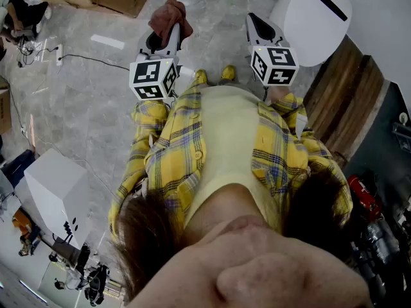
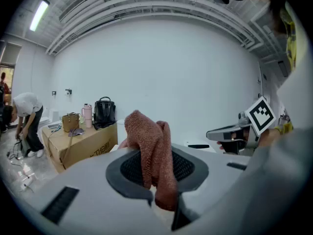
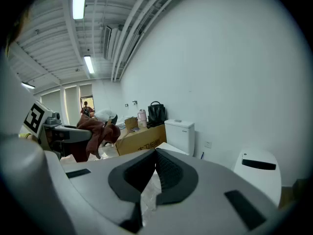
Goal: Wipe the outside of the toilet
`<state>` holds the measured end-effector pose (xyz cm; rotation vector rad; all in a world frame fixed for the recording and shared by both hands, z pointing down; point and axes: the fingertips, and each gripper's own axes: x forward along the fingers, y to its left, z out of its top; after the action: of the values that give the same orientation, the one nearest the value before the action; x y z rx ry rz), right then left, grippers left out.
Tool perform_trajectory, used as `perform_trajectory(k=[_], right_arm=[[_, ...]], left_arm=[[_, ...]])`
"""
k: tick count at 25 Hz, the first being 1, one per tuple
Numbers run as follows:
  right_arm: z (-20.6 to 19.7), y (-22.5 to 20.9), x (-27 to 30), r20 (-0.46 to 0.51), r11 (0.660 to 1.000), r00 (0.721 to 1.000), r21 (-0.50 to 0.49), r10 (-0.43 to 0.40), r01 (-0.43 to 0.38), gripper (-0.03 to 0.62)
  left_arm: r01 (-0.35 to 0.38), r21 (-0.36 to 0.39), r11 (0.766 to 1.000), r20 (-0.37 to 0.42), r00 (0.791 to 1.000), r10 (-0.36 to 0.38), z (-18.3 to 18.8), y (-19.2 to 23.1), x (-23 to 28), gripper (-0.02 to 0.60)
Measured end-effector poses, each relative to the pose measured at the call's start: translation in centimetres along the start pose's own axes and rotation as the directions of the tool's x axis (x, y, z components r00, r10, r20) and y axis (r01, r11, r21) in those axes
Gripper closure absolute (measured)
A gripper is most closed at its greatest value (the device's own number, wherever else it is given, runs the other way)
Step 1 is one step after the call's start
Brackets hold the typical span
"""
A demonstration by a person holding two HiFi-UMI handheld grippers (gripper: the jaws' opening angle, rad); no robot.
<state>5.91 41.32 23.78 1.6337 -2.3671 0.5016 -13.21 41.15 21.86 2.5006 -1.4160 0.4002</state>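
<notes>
My left gripper (image 1: 168, 36) is shut on a reddish-brown cloth (image 1: 169, 15), held in front of the person's chest. In the left gripper view the cloth (image 2: 151, 151) drapes over and between the dark pads. My right gripper (image 1: 258, 25) is level with it, a little to the right, jaws together and nothing in them; in its own view the pads meet at the tips (image 3: 156, 153). A white toilet with a tank (image 3: 180, 134) stands against the wall ahead. A second white toilet-like unit with a black slot (image 1: 318, 15) is at the right.
A cardboard box (image 2: 84, 142) carrying bags and a pink bottle stands by the wall. A person (image 2: 25, 117) bends over at far left. Cables and a power strip (image 1: 51, 51) lie on the grey floor. A wooden strip (image 1: 343, 101) runs along the right.
</notes>
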Motion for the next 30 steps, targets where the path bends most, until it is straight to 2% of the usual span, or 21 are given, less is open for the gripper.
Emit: perform_trajectory(k=[10,15,21,26,30], right_arm=[[-0.1,-2.0,0.3,0.011,0.999,1.000,0.028,0.015,-0.015,0.568],[-0.1,-3.8,0.2,0.014,0.999,1.000,0.038,0.008,-0.009,0.568],[-0.2,-6.7,-0.1,0.018,0.997,1.000,0.073,0.004,-0.005,0.568],[-1.0,-9.1,0.1,0.008,0.996,1.000,0.089,0.009,-0.010,0.568],[-1.3,-10.0,0.6,0.002,0.994,1.000,0.108,0.026,-0.026,0.568]], left_arm=[[0.003,0.008,1.000,-0.019,1.000,-0.003,-0.2,-0.8,2.1,0.488],[0.039,0.060,0.997,-0.050,0.998,-0.036,-0.1,-2.6,4.0,0.488],[0.081,0.080,0.993,-0.057,0.995,-0.076,0.6,-5.1,7.0,0.488],[0.089,0.062,0.994,-0.067,0.994,-0.085,0.6,-7.0,8.7,0.488],[0.069,0.061,0.996,-0.098,0.993,-0.063,-0.3,-7.3,8.9,0.488]])
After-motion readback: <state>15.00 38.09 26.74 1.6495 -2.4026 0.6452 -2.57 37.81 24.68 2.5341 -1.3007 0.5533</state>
